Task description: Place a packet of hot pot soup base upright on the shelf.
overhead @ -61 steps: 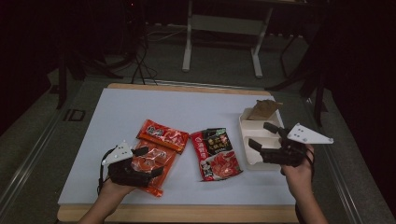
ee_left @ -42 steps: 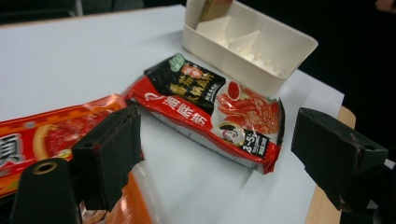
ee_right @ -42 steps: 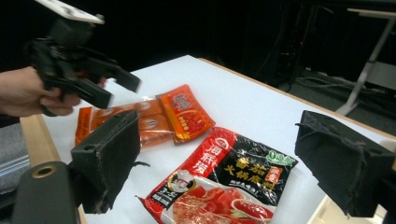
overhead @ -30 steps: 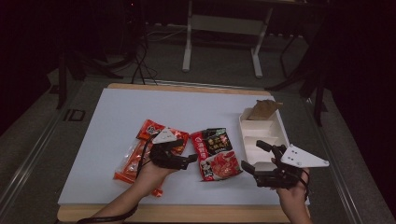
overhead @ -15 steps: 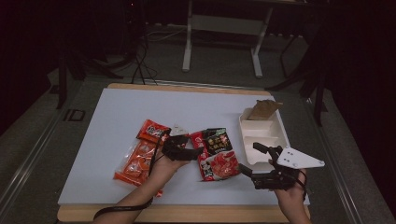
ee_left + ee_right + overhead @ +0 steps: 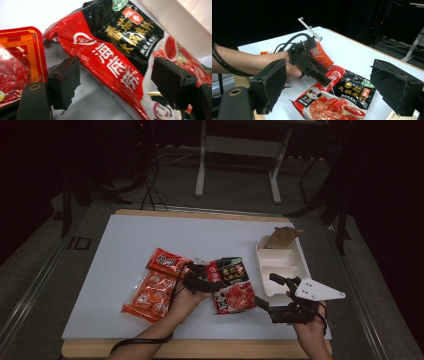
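Red and black, the sauce packet lies flat on the white worktop, right at the tips of your left hand-held gripper. In the left gripper view the packet runs across the gap between the two black jaws. The jaws have just been closing a little, but they stand apart and the pads do not press the packet, so this hand-held gripper is released. One pad hangs over the bare worktop just beside the packet's edge, and the other sits over its printed face.

On the far side of your left hand-held gripper from that packet lie two orange-red packets. One orange packet is under your left wrist, and the smaller red packet is just behind it, near the jaws.

Your right hand-held gripper hovers near the lower corner of the sauce packet, not touching it. Its jaws stand wide apart with nothing between them, so it is released too. In the right gripper view you see the sauce packet low between its pads and your left hand-held gripper resting its tips on the packet's top end.

Just behind your right hand-held gripper sits a white tray, with a brown paper piece at its far end.
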{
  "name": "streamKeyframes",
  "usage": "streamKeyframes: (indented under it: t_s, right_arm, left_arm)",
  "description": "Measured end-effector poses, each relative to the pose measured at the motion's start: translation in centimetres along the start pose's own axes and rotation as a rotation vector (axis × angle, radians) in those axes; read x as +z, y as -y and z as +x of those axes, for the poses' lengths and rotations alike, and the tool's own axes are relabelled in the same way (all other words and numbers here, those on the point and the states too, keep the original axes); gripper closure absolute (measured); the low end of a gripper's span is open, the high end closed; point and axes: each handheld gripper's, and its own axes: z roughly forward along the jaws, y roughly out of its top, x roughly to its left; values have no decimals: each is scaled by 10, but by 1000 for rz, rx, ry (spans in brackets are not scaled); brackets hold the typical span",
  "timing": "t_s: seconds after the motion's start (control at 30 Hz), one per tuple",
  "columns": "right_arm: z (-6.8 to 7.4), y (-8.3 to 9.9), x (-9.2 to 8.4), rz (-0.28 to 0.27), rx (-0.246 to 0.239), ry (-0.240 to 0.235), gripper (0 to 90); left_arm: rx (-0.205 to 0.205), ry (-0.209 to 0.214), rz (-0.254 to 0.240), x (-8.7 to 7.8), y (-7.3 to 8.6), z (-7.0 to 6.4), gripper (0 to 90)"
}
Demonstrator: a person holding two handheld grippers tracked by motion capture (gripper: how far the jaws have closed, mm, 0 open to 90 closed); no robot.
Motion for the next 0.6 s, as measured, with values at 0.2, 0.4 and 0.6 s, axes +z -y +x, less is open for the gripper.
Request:
streamKeyframes:
  t_s: [0.2,0.4,0.6]
  right_arm:
    - [0,0,1,-2,3,-6,137]
    - [0,0,1,1,-1,-2,137]
    - [0,1,4,17,-7,-3,137]
  left_arm:
    - [-31,-11,30,6,2,3,305]
    - [6,-51,44,14,5,-5,377]
    - [14,-119,62,18,1,-10,573]
